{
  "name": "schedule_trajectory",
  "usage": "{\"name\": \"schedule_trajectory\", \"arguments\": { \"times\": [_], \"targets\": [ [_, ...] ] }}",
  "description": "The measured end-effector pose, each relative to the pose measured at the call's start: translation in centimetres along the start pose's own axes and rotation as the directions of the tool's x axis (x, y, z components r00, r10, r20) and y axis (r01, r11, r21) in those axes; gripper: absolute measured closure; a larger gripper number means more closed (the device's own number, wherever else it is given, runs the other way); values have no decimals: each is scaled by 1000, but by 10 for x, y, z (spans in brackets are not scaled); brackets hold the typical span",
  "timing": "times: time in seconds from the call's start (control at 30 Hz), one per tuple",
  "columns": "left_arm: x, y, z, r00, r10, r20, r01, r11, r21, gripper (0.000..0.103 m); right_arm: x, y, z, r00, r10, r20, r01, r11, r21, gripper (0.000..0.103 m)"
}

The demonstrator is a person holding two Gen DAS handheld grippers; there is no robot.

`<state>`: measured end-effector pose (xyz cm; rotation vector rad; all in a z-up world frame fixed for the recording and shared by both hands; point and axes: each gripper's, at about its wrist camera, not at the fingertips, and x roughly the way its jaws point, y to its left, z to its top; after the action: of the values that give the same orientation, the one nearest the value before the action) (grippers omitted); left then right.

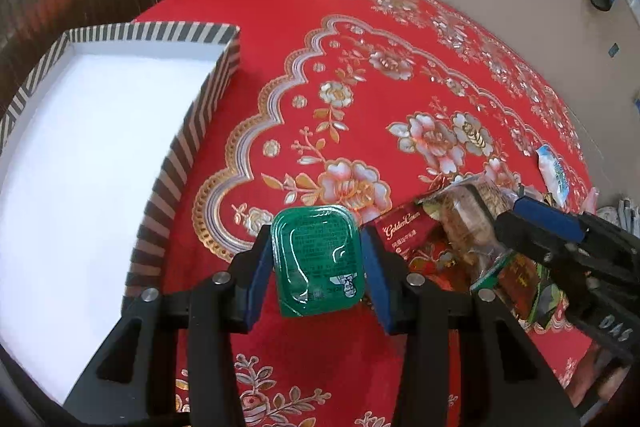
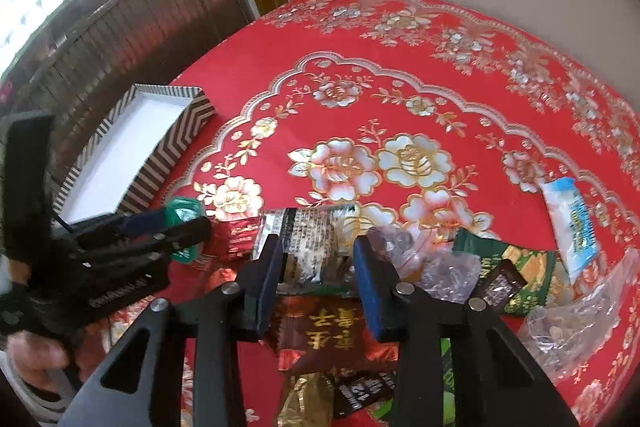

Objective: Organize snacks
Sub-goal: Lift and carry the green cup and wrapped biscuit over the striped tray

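Note:
My left gripper (image 1: 316, 233) is shut on a small green sealed tub (image 1: 316, 259), its blue pads pressing both sides just above the red tablecloth. From the right wrist view the left gripper (image 2: 176, 227) and the green tub (image 2: 182, 213) show at the left, near the box. My right gripper (image 2: 317, 241) is down in the snack pile, its pads on a clear packet with a silver and black printed label (image 2: 308, 243). The left wrist view shows that right gripper (image 1: 504, 215) on the same packet (image 1: 468, 219), which holds brownish pieces.
A striped box (image 1: 188, 147) with a white inside stands at the left (image 2: 172, 143). The pile includes a red packet (image 2: 236, 239), a dark red packet with gold characters (image 2: 336, 331), a green bag (image 2: 516, 259), a blue and white packet (image 2: 576, 227) and clear bags (image 2: 580, 323). A hand (image 2: 36, 355) holds the left gripper.

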<state>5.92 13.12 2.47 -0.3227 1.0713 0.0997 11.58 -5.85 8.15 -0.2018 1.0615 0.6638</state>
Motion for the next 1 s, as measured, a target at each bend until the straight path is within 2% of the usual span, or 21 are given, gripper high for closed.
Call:
{"name": "schedule_trajectory", "arguments": {
  "times": [0.03, 0.07, 0.13, 0.33, 0.4, 0.43, 0.53, 0.63, 0.73, 1.0],
  "targets": [
    [0, 0, -1, 1000, -1, 1, 1, 1000, -1, 58, -1, 0, 1, 1000, 11, -3, -11, 1000, 4, 62],
    [0, 1, 0, 1000, -1, 0, 1, 1000, -2, 58, 0, 0, 3, 1000, 14, -12, -14, 1000, 1, 51],
    [0, 3, 0, 1000, -5, -1, 5, 1000, -10, 58, 4, 8, 9, 999, -18, -37, 17, 999, -43, 42],
    [-1, 3, -1, 1000, -3, -1, 3, 1000, -7, 57, 27, 22, 15, 991, -56, -121, 41, 991, -124, 42],
    [-1, 0, -2, 1000, 9, 5, -9, 1000, 10, 57, 35, 22, 13, 989, -70, -126, 54, 990, -131, 46],
    [0, -1, -2, 1000, 16, 8, -16, 1000, 24, 57, 36, 21, 11, 990, -66, -124, 50, 991, -126, 52],
    [0, -5, -3, 999, 25, 20, -26, 998, 60, 58, 30, 19, 3, 994, -59, -91, 48, 992, -119, 53],
    [-2, -3, -4, 1000, 6, 10, -7, 998, 63, 58, 18, 18, -5, 997, -55, -48, 50, 994, -100, 54],
    [-10, -4, -6, 999, 28, 38, -31, 997, 74, 58, 7, 18, -10, 1000, -20, -3, 20, 997, -74, 54],
    [-39, -3, -10, 997, 17, 80, -24, 996, 91, 58, -18, 23, -18, 996, 23, 81, -21, 999, -27, 54]
  ]
}}
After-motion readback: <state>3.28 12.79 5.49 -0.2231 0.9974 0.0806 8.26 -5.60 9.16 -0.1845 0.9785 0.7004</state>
